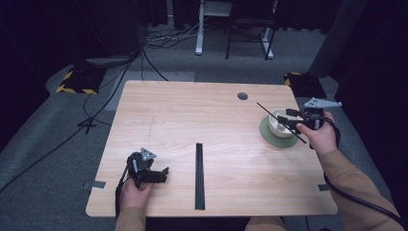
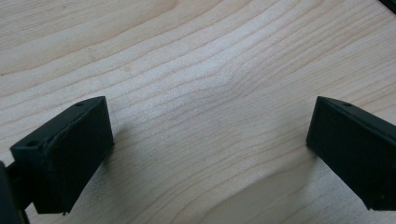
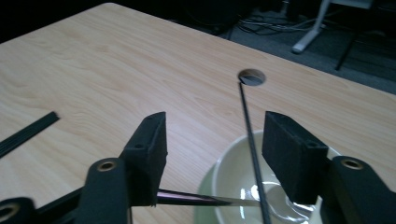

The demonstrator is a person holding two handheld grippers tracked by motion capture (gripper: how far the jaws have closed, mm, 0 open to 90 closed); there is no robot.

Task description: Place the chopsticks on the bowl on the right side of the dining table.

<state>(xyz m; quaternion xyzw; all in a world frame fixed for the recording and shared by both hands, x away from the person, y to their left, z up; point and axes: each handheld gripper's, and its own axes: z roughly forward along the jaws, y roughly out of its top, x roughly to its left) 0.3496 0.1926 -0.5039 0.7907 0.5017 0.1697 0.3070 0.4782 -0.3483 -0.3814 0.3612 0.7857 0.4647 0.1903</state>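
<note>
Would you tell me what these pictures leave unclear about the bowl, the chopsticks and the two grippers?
- Bowl contents: the bottom edge of the right gripper view cuts the bowl off, and in the high view it is too small.
- Whether the thin black stick touches the right gripper: its near end is hidden behind the jaws.
- Black chopsticks: too small in the high view to count.
- Left gripper: its body is cut off by the frame.

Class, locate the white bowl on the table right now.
In the high view, the white bowl sits on a green saucer near the table's right edge, beside the right gripper.
</note>
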